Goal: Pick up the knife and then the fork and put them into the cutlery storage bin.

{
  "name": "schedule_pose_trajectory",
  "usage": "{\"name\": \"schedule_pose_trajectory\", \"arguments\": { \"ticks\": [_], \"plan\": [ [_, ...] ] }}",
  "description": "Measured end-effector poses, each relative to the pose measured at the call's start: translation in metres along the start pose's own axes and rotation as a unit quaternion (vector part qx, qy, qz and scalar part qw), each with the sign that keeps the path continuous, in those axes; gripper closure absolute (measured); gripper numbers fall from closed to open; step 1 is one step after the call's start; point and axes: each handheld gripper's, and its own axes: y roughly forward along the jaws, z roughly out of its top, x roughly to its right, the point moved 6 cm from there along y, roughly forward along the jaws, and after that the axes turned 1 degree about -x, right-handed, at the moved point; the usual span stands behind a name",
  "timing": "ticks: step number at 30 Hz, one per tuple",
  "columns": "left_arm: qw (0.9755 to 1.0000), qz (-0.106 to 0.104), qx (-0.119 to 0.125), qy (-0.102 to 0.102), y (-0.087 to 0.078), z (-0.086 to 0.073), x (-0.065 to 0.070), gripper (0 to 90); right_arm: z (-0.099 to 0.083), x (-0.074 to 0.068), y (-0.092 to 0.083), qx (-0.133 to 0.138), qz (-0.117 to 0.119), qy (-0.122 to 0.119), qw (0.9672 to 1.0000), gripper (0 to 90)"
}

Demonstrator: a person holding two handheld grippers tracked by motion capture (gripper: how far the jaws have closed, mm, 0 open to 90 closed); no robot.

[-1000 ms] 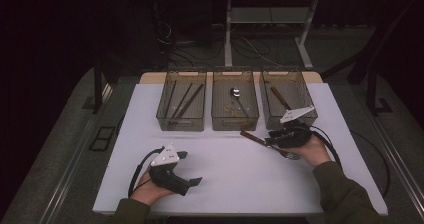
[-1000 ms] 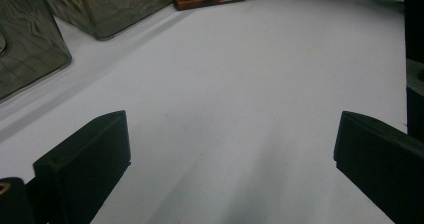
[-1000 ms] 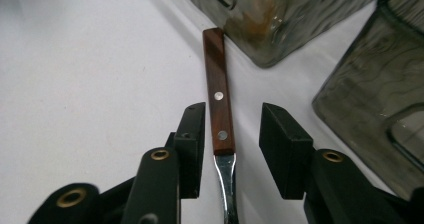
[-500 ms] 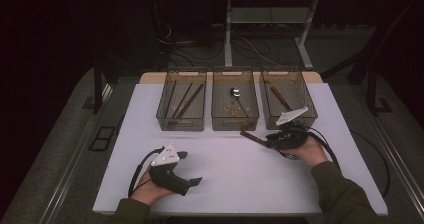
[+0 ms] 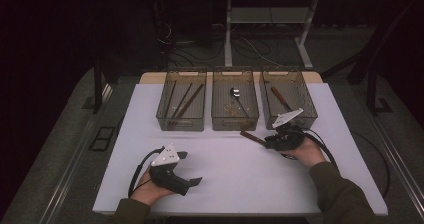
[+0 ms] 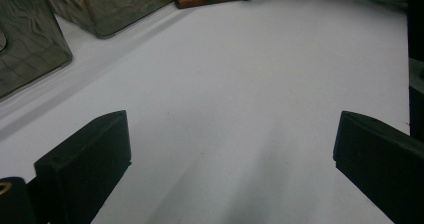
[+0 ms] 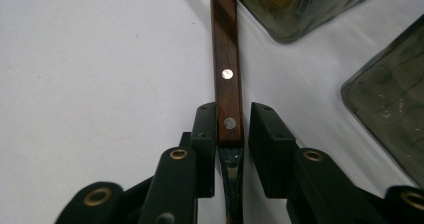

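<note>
Quick count: three clear plastic bins in a row, left (image 5: 180, 107), middle (image 5: 234, 105), right (image 5: 288, 98). Left bin has about three dark sticks (image 5: 184, 100), hard to tell exactly. Middle has one spoon (image 5: 235, 93). Right has one wooden-handled utensil (image 5: 280, 98). One wooden-handled fork (image 7: 227, 84) outside. Two grippers: left (image 5: 190, 168), right (image 5: 267, 141).

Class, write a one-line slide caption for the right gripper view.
Right gripper closed on a wooden-handled fork above the white table, beside two bins.

Three clear bins (image 5: 235, 104) stand side by side on the white table (image 5: 240, 179).
</note>
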Motion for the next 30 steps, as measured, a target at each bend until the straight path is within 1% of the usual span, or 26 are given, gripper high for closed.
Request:
{"name": "schedule_pose_trajectory", "arguments": {
  "ticks": [4, 7, 10, 13, 16, 19, 23, 25, 27, 28, 30],
  "plan": [
    [1.0, 0.0, 0.001, 0.0, 0.0, 0.0, 0.0, 0.8, 0.0, -0.002, 0.0, -0.007, -0.005, -0.01, 0.9999, 75.7],
    [1.0, 0.0, 0.001, -0.001, 0.0, 0.0, 0.0, 0.8, 0.002, -0.002, 0.0, -0.02, -0.005, -0.02, 0.9996, 76.0],
    [1.0, 0.0, 0.001, -0.001, 0.0, 0.0, 0.0, 0.8, 0.005, -0.002, 0.001, -0.043, -0.006, -0.029, 0.9986, 76.1],
    [1.0, 0.0, 0.002, -0.002, 0.0, 0.0, 0.0, 0.8, 0.01, -0.001, 0.002, -0.071, -0.007, -0.045, 0.9965, 76.0],
    [1.0, -0.001, 0.002, -0.002, 0.0, 0.0, 0.0, 0.8, 0.014, -0.002, 0.003, -0.096, -0.004, -0.049, 0.9941, 75.8],
    [1.0, -0.001, 0.003, -0.001, 0.0, 0.001, 0.0, 0.8, 0.018, -0.002, 0.004, -0.123, -0.001, -0.056, 0.9908, 75.7],
    [1.0, -0.002, 0.003, -0.002, 0.0, 0.001, 0.0, 0.8, 0.024, -0.002, 0.007, -0.162, -0.002, -0.069, 0.9845, 75.6],
    [1.0, -0.002, 0.003, 0.0, 0.0, 0.001, 0.0, 0.8, 0.026, -0.001, 0.008, -0.178, -0.007, -0.078, 0.9809, 75.6],
    [1.0, -0.002, 0.003, 0.0, 0.0, 0.001, 0.0, 0.8, 0.029, -0.001, 0.01, -0.196, -0.005, -0.084, 0.977, 75.5],
    [1.0, -0.002, 0.003, 0.0, 0.0, 0.001, 0.0, 0.8, 0.03, -0.002, 0.01, -0.204, -0.006, -0.08, 0.9758, 75.5],
    [1.0, -0.002, 0.003, -0.001, 0.0, 0.001, 0.0, 0.8, 0.032, -0.002, 0.011, -0.217, -0.003, -0.083, 0.9725, 75.4]
  ]
}}
